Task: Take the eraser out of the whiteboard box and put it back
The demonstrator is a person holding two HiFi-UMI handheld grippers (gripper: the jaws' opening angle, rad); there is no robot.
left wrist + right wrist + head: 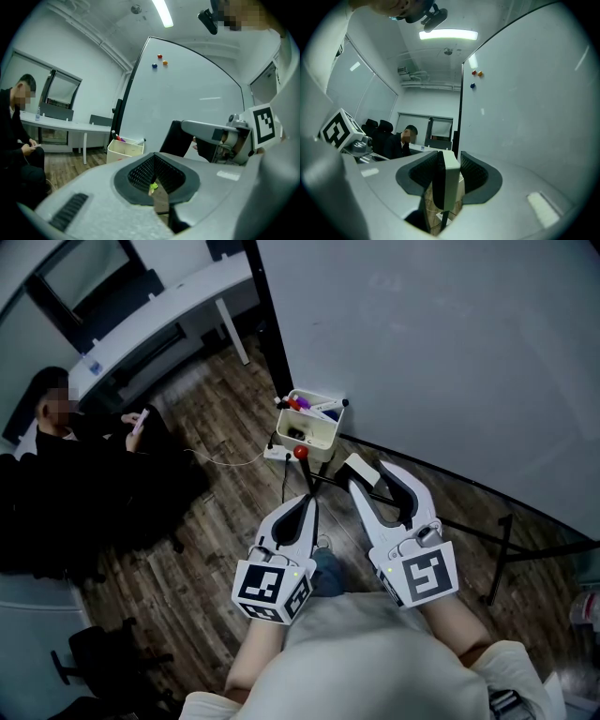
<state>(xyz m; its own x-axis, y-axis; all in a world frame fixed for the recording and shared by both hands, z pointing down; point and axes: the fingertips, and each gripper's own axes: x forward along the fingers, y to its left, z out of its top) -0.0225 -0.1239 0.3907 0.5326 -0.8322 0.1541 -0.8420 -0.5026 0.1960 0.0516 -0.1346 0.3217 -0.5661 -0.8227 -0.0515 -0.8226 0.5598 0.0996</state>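
Observation:
The cream whiteboard box [322, 435] hangs at the whiteboard's lower left corner with several markers in it; it also shows in the left gripper view [123, 150]. My right gripper [368, 474] is shut on the eraser [359, 468], a cream block with a black felt face, just below and right of the box. In the right gripper view the eraser [449, 185] stands upright between the pads of that gripper [446, 169]. My left gripper [307, 500] hovers beside it, shut with nothing in it [157, 185]. From the left gripper view the eraser [178, 139] shows dark.
The large whiteboard [450, 362] fills the right side, its black stand legs [502, 545] on the wood floor. A red knob [301, 452] sits under the box. A seated person [66, 442] and a white desk [159, 310] are at the far left.

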